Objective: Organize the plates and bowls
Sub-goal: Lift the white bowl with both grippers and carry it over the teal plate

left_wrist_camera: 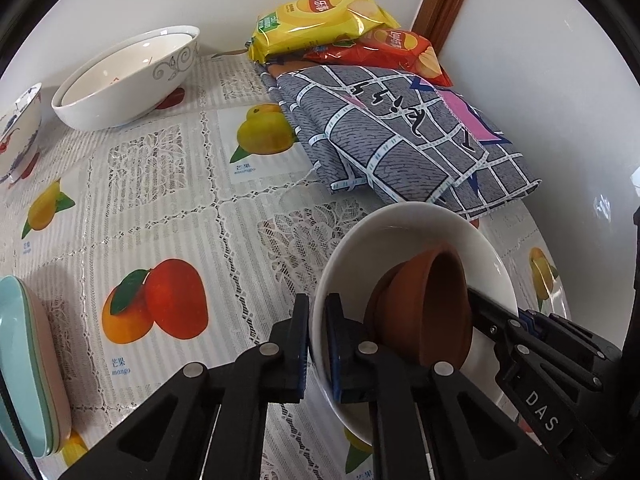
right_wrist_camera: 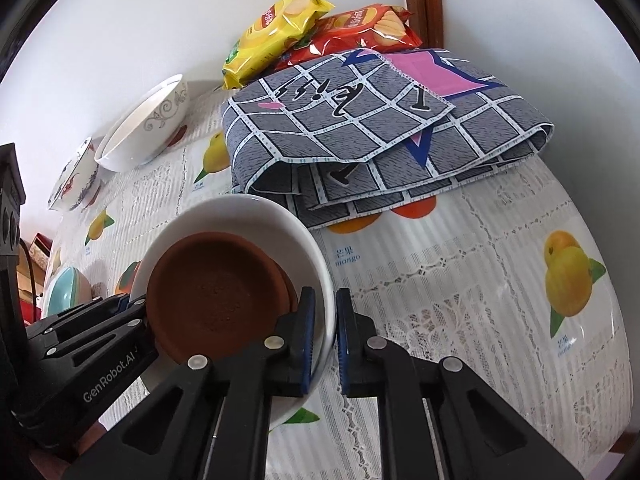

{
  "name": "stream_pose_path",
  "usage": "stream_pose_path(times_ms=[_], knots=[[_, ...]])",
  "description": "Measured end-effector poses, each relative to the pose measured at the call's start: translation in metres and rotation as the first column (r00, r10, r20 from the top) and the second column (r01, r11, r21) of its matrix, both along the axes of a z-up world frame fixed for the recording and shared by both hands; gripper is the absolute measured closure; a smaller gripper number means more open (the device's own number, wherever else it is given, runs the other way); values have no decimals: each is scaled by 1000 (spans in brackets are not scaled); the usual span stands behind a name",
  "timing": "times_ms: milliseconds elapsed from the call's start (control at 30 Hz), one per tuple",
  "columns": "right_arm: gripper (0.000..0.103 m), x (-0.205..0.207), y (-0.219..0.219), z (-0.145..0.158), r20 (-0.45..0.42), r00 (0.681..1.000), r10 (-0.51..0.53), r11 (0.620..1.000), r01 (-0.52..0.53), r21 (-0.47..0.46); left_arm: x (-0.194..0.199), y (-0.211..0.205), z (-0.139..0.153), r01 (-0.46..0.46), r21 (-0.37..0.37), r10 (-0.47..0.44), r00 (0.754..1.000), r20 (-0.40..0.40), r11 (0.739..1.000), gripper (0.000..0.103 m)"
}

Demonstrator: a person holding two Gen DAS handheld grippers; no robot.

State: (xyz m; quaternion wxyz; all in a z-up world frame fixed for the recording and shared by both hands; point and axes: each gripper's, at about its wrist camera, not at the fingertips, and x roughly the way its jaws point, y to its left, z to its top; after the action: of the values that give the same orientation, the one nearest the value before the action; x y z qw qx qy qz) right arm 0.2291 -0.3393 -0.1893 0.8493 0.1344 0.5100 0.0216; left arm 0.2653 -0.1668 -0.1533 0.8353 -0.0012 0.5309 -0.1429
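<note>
White glazed ceramic bowl [left_wrist_camera: 472,240] with 2 nested brown terracotta dishes [left_wrist_camera: 428,308] inside sits near the tabletop's [left_wrist_camera: 168,208] right edge, just in front of the folded grey checked cloth [left_wrist_camera: 400,136]. Left gripper [left_wrist_camera: 316,344] and right gripper [right_wrist_camera: 325,340] are each clenched on opposite sides of its rim, one pad inside and one outside. Grasping looks done; next comes a level, joint lift, probably toward the large white bowls [left_wrist_camera: 128,80] at the far left edge.
</note>
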Motion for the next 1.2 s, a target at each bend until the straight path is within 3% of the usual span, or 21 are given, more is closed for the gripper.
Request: stream_pose_path(times_ms=[367,1200], knots=[[94,-14,-2,11,4,1000,-24,1000,24,13,-13,3,14,3,-18,-3,1000,5,1000,94],[94,-47,29,82,112,993,-22,999,17,38,-47,48,78,-38,-52,43,993,106,998,94]])
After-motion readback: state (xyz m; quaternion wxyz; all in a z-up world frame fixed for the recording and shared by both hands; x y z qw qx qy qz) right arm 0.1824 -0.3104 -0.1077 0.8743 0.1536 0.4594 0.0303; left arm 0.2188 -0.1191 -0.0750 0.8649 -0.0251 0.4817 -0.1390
